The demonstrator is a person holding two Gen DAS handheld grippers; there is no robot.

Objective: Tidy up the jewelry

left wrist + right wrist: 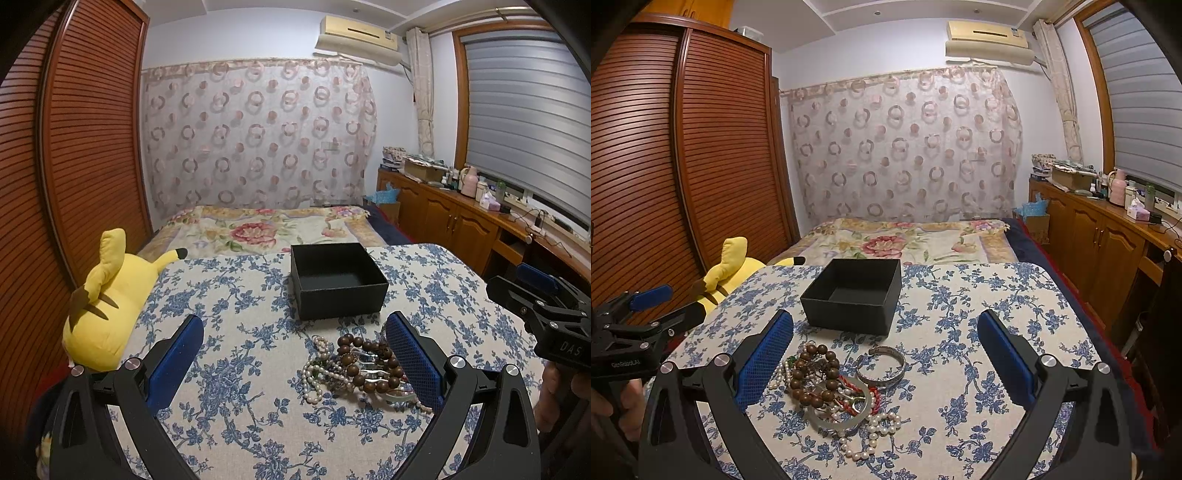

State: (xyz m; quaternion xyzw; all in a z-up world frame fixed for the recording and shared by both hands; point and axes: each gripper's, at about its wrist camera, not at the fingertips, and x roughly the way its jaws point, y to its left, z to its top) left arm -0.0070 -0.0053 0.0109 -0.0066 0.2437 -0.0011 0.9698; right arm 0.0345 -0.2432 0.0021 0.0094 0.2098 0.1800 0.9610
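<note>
L wrist cam sits low over the table (229,424), left of the jewelry pile (354,369), facing the bed. R wrist cam is similar, maybe slightly closer. Both share the black box (853,295), the pile, the curtain wall.

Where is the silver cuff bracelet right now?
Right wrist view: the silver cuff bracelet lies on the floral cloth, just right of the jewelry pile, before the black box.
</note>
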